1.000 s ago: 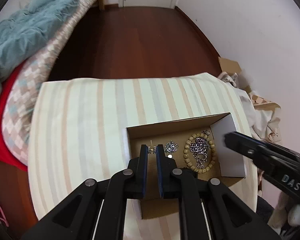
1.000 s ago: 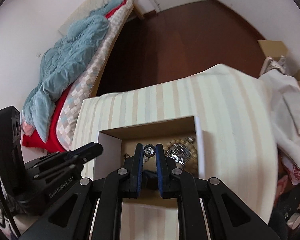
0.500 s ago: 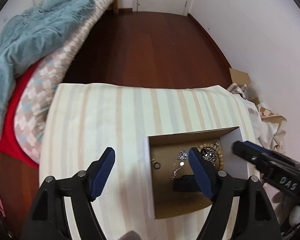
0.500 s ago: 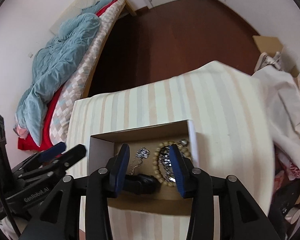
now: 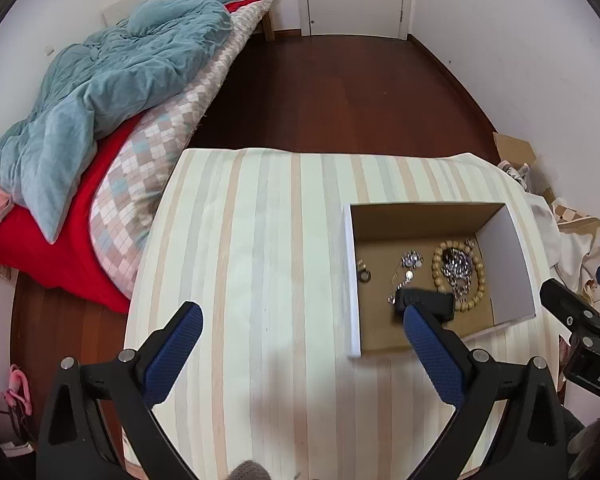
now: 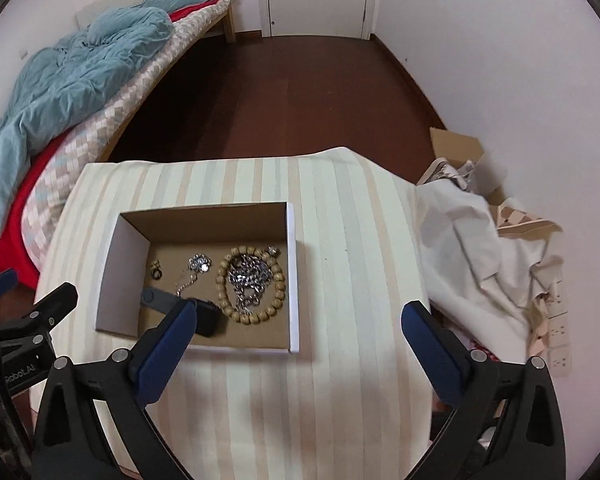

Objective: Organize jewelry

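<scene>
Left gripper (image 5: 300, 314) stands wide open, nothing between its 2 blue pads; the jaws have just been opening. In the left wrist view it is in the lower part of the frame, over the striped cloth (image 5: 260, 240). Its right pad overlaps the near edge of the cardboard box (image 5: 420, 214), which sits right of centre.

Right gripper (image 6: 300, 312) is also wide open and holds nothing; its jaws have just been opening too. In the right wrist view its left pad overlaps the near left corner of the box and its right pad is over bare cloth, to the right of the box.

All the jewelry lies on the box floor:
- wooden bead bracelet (image 6: 252, 282), right of centre inside the box, lying flat as a ring.
- silver chain (image 6: 247, 276), bunched up inside the bracelet ring and touching it.
- small silver pendant (image 6: 199, 263) w/ a thin chain running toward the near side, approx. in the middle of the box floor.
- small dark ring (image 6: 156, 271), left part of the floor, near the left wall. Too small to tell more; maybe 2 pieces together.
- a dark flat object (image 6: 180, 308) at the near side, partly hidden by the left pad. I cannot tell what it is.

Lower left edge of this view: part of the left gripper. Upper left: bed w/ blue blanket (image 6: 72, 76).
</scene>
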Motion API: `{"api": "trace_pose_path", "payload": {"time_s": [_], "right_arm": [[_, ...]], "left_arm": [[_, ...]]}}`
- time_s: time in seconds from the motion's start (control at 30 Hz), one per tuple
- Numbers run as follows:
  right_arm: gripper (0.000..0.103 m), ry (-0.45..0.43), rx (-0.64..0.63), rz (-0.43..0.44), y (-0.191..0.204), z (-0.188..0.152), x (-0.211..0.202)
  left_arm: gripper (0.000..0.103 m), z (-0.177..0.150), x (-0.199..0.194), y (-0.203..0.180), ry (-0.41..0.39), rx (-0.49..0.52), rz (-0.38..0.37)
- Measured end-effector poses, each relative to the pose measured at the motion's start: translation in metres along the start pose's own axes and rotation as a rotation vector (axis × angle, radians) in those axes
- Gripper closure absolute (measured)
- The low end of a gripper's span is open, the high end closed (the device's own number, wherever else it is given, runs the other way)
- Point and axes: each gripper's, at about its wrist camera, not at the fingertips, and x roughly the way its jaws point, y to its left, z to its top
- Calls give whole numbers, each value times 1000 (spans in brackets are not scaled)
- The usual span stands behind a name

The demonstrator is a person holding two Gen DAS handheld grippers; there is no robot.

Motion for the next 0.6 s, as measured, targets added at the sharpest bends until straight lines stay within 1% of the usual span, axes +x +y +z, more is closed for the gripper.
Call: {"api": "trace_pose_path", "payload": {"time_s": [0.23,0.37,0.43,0.6], "right_arm": [[0,-36,2,-17,1,-15,-34],[0,-66,6,-23,-1,-25,-62],[0,-84,15,-23,-3,-31,-81],[0,-147,26,-19,-8,-49,-136]], "left_arm": [[0,-13,-36,-2,-39,-35,-11],[0,-22,-73,-3,-85,-48,-8],[0,-27,-88,-3,-103,-52,-10],[0,-45,-139,0,-159,-59,-27]]}}
